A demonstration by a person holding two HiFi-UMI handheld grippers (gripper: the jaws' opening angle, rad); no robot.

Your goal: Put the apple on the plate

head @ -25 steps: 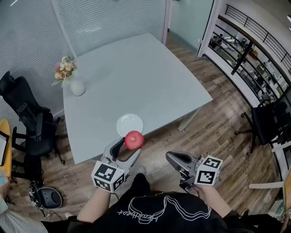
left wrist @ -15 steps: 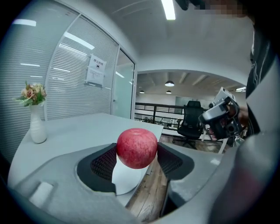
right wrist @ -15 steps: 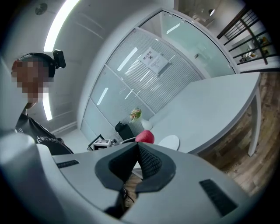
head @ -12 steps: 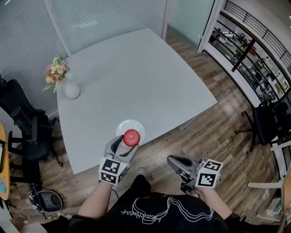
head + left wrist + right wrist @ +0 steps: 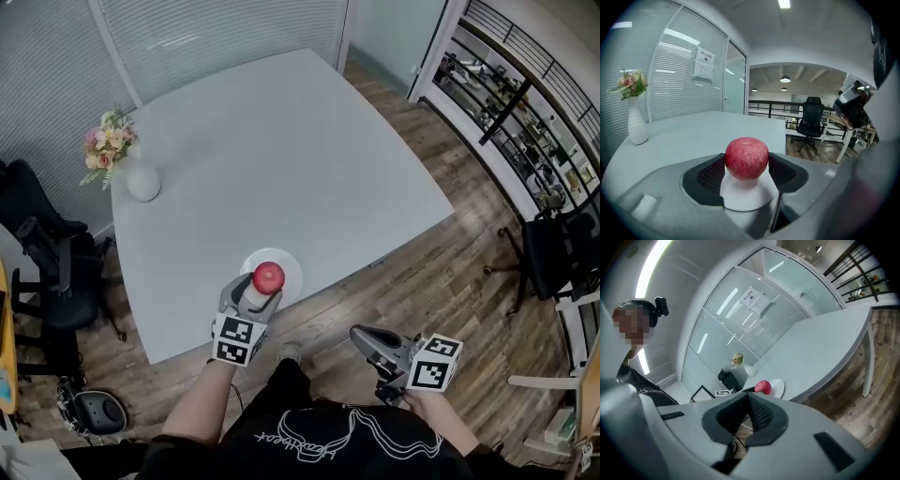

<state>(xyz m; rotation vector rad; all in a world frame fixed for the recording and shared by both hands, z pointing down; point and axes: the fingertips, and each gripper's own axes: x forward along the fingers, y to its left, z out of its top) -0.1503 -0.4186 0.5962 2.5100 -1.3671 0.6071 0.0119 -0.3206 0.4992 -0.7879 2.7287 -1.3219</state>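
A red apple (image 5: 268,277) sits between the pads of my left gripper (image 5: 262,289), which is shut on it. It is over the white plate (image 5: 288,266) near the front edge of the grey table (image 5: 281,159). In the left gripper view the apple (image 5: 746,158) is directly above the plate (image 5: 746,197); I cannot tell whether they touch. My right gripper (image 5: 361,336) hangs off the table at lower right, shut and holding nothing. From the right gripper view, the apple (image 5: 762,386) and plate (image 5: 778,388) lie beyond its closed tips (image 5: 747,398).
A white vase of flowers (image 5: 141,178) stands at the table's far left. Black office chairs (image 5: 47,272) are left of the table, another chair (image 5: 562,253) at right. Shelving (image 5: 506,103) lines the right wall. Wooden floor surrounds the table.
My left gripper carried the apple forward and down, from in front of the table edge to over the plate. My right gripper sank a little.
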